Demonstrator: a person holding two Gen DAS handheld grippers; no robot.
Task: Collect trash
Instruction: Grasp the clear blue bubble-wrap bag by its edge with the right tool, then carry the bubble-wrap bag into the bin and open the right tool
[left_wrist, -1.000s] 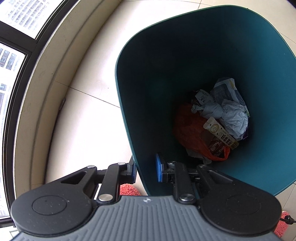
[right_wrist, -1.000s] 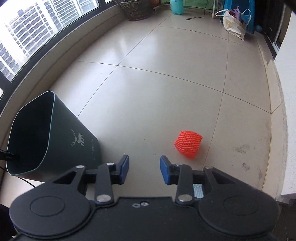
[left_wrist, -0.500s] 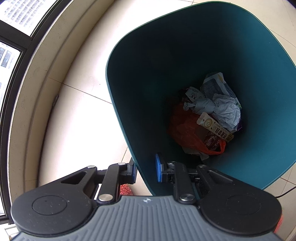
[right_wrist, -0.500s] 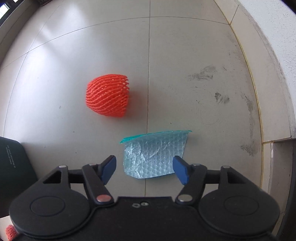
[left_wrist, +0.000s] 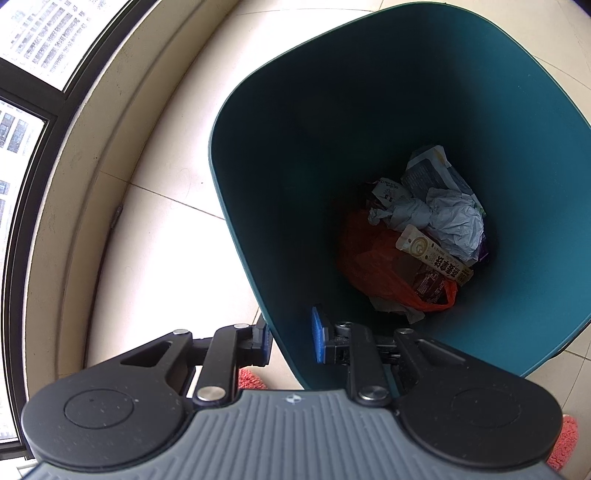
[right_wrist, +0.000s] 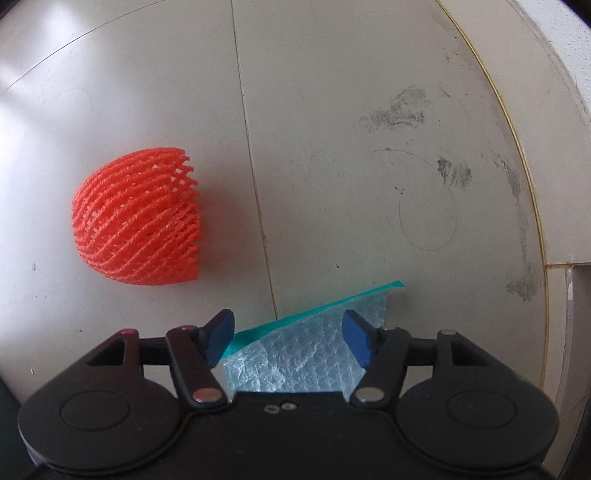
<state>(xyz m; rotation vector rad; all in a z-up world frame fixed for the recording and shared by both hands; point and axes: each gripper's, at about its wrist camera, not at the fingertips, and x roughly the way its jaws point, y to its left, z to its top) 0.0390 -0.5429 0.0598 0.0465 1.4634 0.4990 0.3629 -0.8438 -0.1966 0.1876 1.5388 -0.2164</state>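
Observation:
My left gripper straddles the near rim of a teal trash bin, one pad outside the wall and one inside. It grips the wall while its jaws ease open slightly. Crumpled paper, wrappers and an orange bag lie at the bin's bottom. My right gripper points straight down at the floor. A clear bubble-wrap pouch with a teal edge lies between its fingers. The jaws are closing, and the pads stand apart from the pouch. An orange foam net lies on the tiles to the left.
A window and its curved sill run along the left of the bin. Something pink and fuzzy shows under the left gripper. A wall base borders the scuffed tiles on the right.
The right gripper dropped toward the floor and tipped down over the bubble-wrap pouch, now closer and between its fingers. Its jaws spread wider, then narrowed a little. The left gripper and bin barely shifted.

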